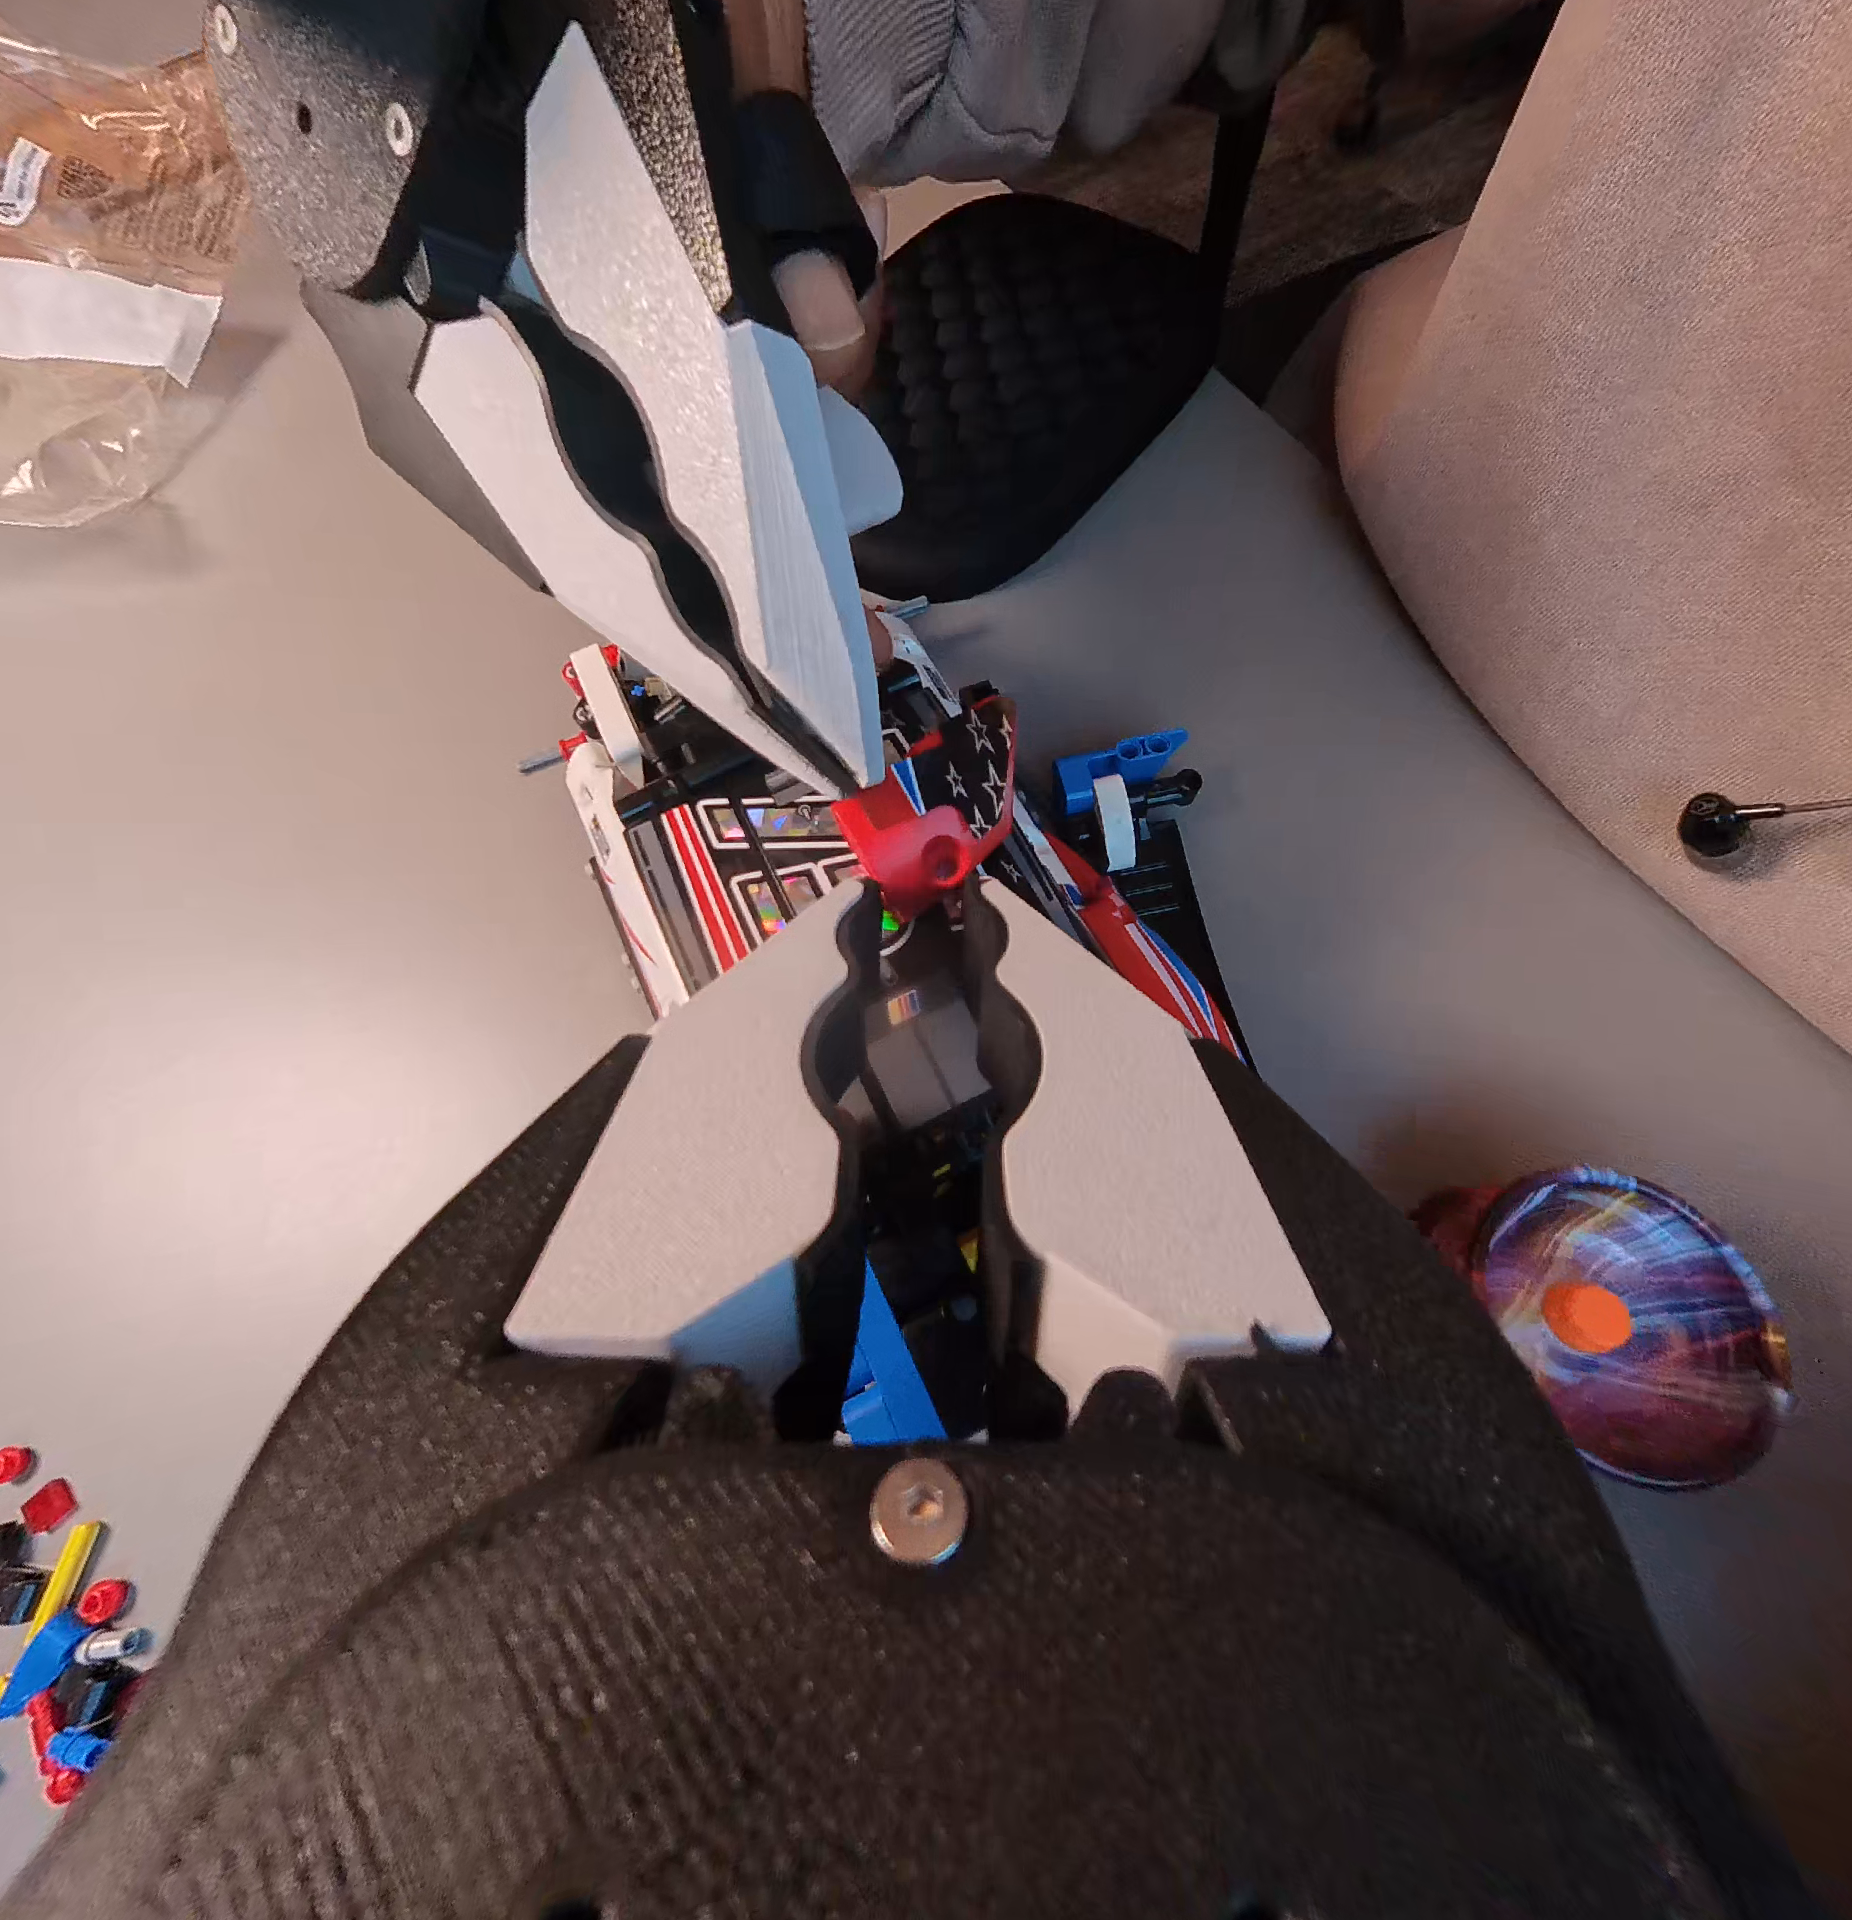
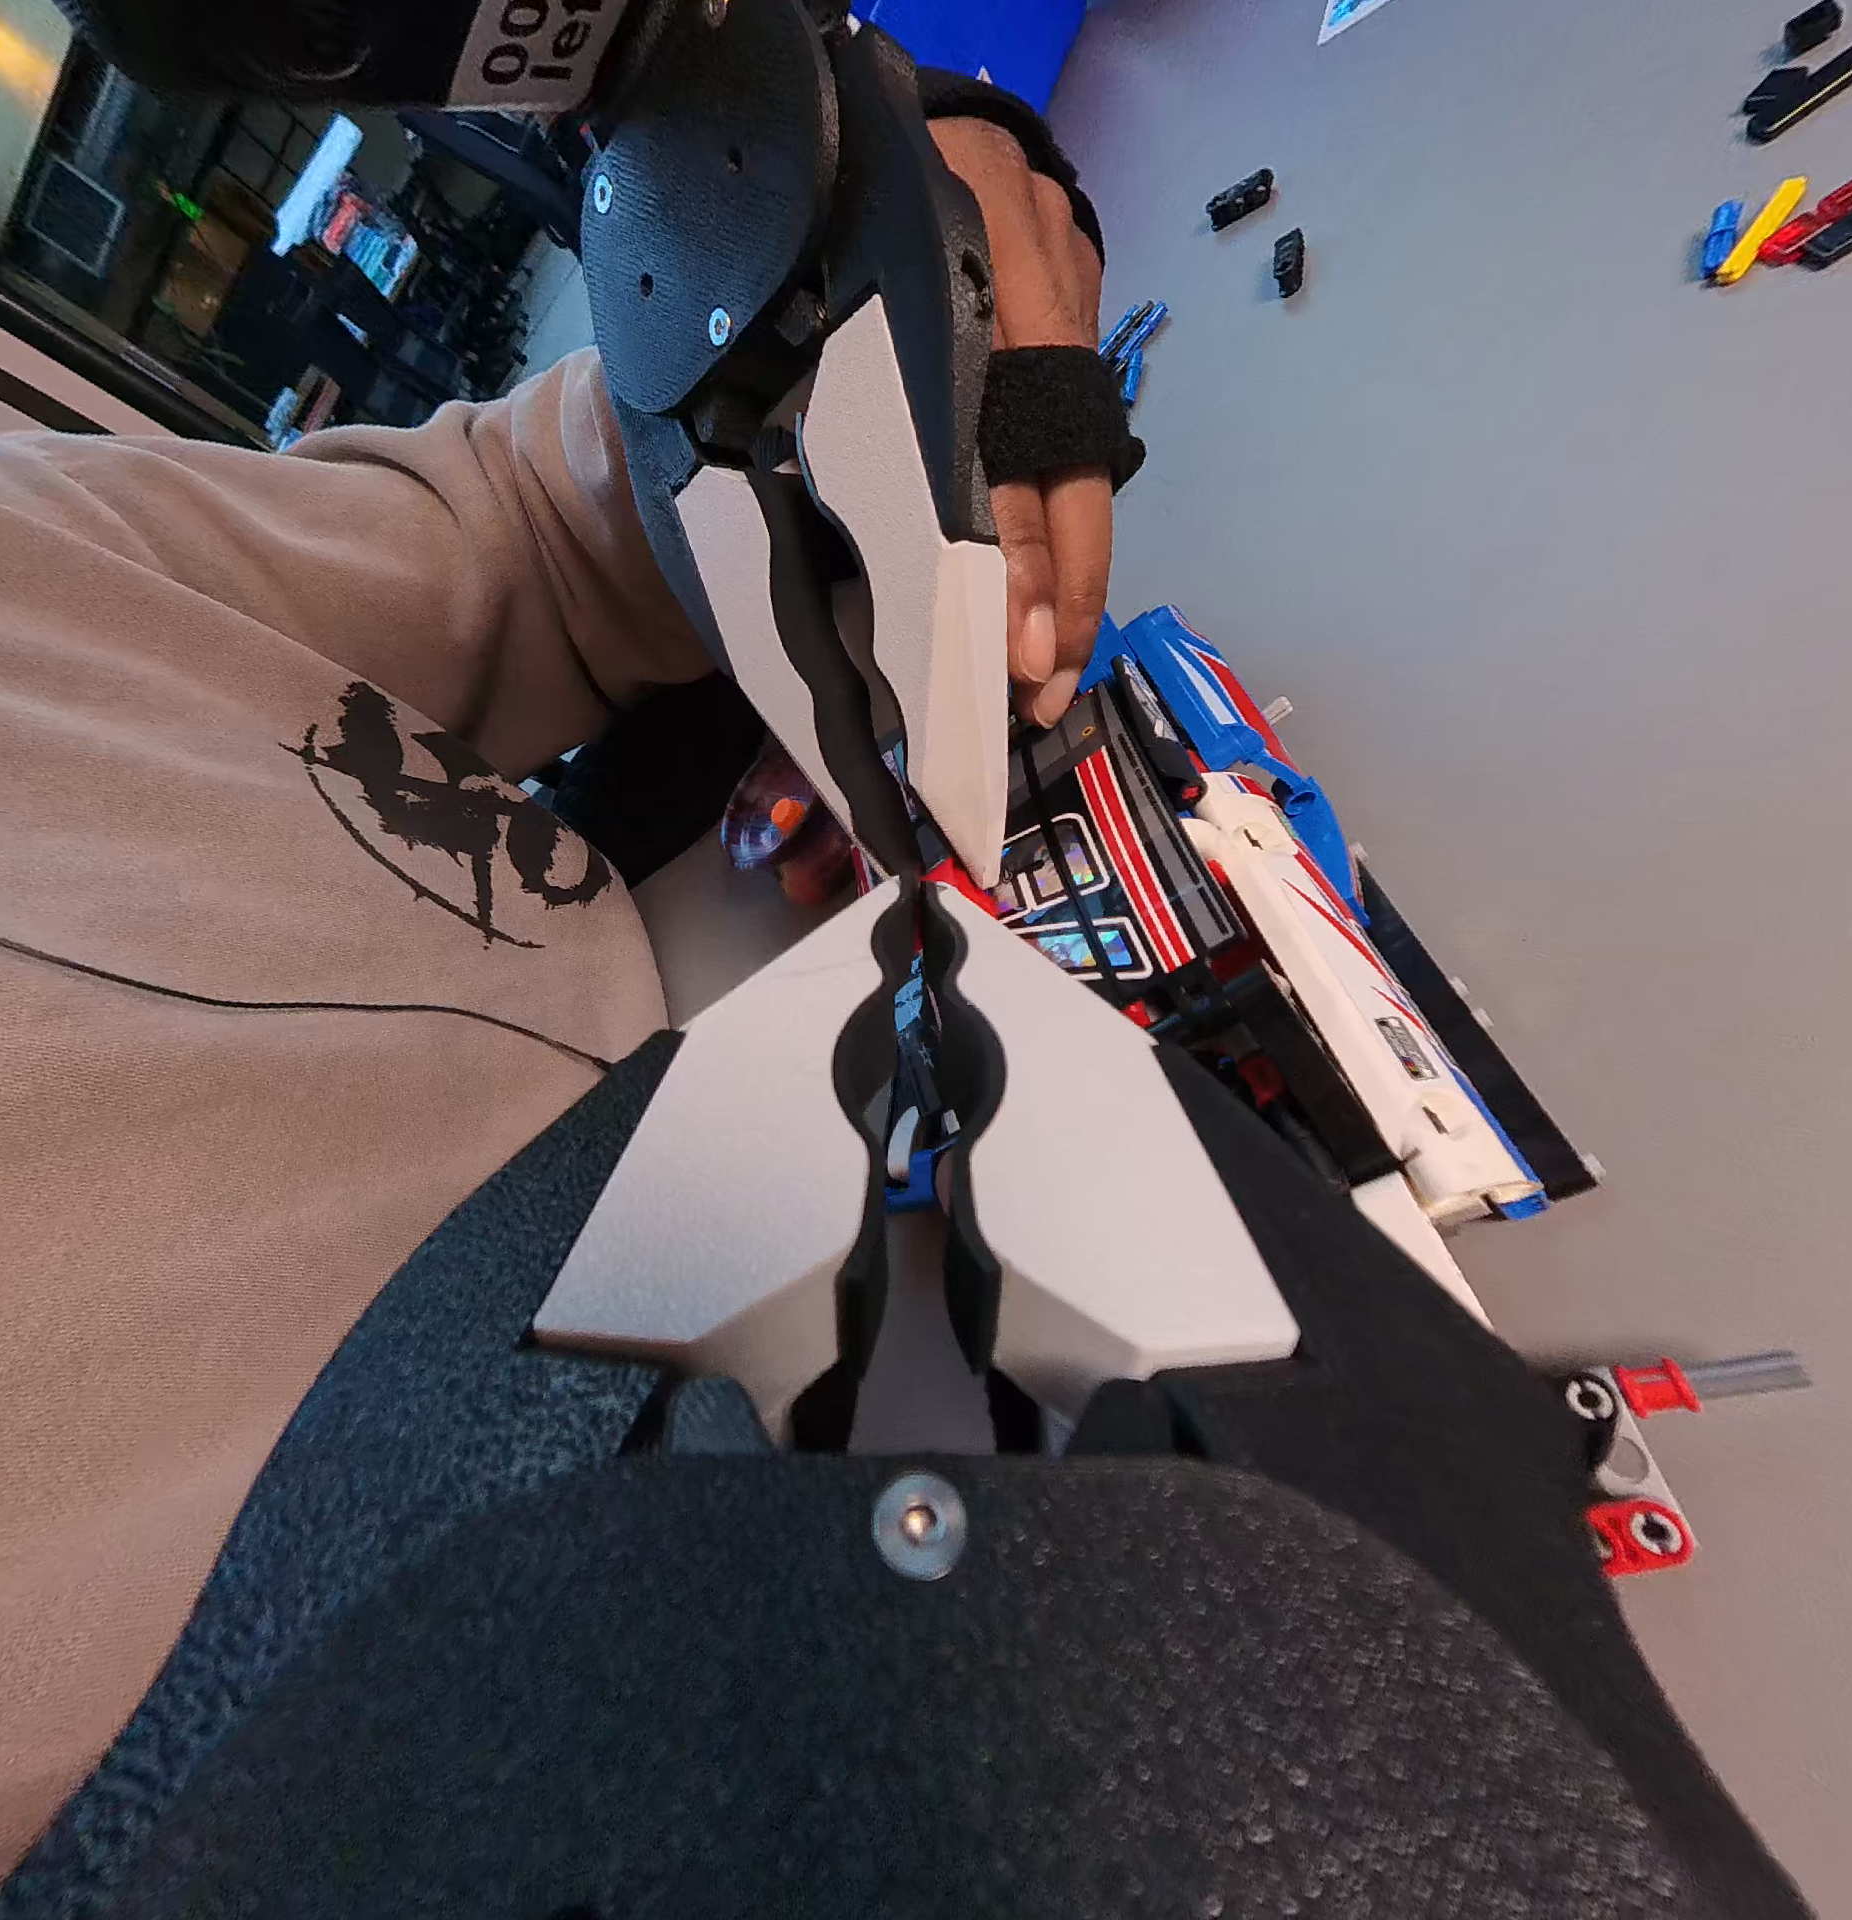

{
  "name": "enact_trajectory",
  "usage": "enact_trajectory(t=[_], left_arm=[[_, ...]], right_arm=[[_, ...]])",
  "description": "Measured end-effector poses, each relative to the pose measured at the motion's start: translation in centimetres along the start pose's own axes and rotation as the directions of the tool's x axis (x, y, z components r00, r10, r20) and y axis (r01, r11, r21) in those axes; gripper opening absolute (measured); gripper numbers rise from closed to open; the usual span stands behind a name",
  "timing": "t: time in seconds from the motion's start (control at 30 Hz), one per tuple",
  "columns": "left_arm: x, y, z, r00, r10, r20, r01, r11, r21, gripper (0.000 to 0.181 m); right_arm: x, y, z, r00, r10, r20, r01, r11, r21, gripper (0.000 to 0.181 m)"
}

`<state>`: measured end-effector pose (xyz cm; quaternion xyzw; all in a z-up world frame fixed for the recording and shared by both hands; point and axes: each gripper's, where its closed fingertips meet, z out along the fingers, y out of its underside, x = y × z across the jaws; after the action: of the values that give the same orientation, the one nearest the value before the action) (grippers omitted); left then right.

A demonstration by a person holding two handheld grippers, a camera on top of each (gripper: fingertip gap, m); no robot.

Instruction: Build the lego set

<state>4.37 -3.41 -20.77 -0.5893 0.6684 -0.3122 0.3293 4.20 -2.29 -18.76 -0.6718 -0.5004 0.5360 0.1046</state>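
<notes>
A partly built lego car (image 1: pixel 714 862) in white, red, blue and black lies on the grey table (image 1: pixel 226 987); it also shows in the right wrist view (image 2: pixel 1161 894). A small red piece (image 1: pixel 917 844) with a dark star-patterned panel sits on top of it. My left gripper (image 1: pixel 920 896) is closed around the red piece from below. My right gripper (image 1: pixel 862 781) comes in from above, shut with its tip on the piece's edge. In the right wrist view my right gripper (image 2: pixel 924 896) pinches the red piece (image 2: pixel 958 883), and my left gripper (image 2: pixel 979 868) meets it tip to tip.
Loose small lego pieces (image 1: pixel 49 1600) lie at the lower left, and more (image 2: pixel 1795 229) lie at the far side. A clear plastic bag (image 1: pixel 80 312), a black tyre (image 1: pixel 1036 384), a colourful disc (image 1: pixel 1628 1320) and a grey-and-red axle part (image 2: pixel 1639 1455) lie around the car. A beige sleeve (image 2: pixel 278 727) is close. My left and right fingertips are right by each other.
</notes>
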Motion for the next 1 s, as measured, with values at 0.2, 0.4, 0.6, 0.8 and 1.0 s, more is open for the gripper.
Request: enact_trajectory(t=[0.2, 0.4, 0.6, 0.8, 1.0], left_arm=[[0.3, -0.2, 0.2, 1.0, 0.002, -0.009, -0.002, 1.0, 0.005, 0.013], [0.1, -0.1, 0.1, 1.0, 0.002, 0.009, -0.002, 1.0, 0.0, 0.013], [-0.3, 0.1, -0.2, 0.999, -0.009, 0.048, 0.009, 1.0, 0.0, 0.013], [-0.4, 0.1, -0.2, 0.997, 0.004, 0.081, -0.002, 1.0, -0.016, 0.013], [-0.5, 0.2, -0.3, 0.993, 0.002, 0.116, 0.001, 1.0, -0.018, 0.013]], right_arm=[[0.6, 0.1, 0.2, 0.988, -0.128, -0.09, 0.125, 0.991, -0.04, 0.0], [0.6, -0.9, -0.4, 0.98, -0.164, -0.117, 0.165, 0.986, 0.004, 0.003], [-0.6, -0.3, -0.9, 0.954, -0.259, -0.153, 0.265, 0.964, 0.024, 0.003], [-0.1, 0.5, 0.0, 0.911, -0.324, -0.257, 0.321, 0.946, -0.054, 0.004], [0.0, 0.4, 0.1, 0.909, -0.323, -0.263, 0.314, 0.946, -0.079, 0.007]])
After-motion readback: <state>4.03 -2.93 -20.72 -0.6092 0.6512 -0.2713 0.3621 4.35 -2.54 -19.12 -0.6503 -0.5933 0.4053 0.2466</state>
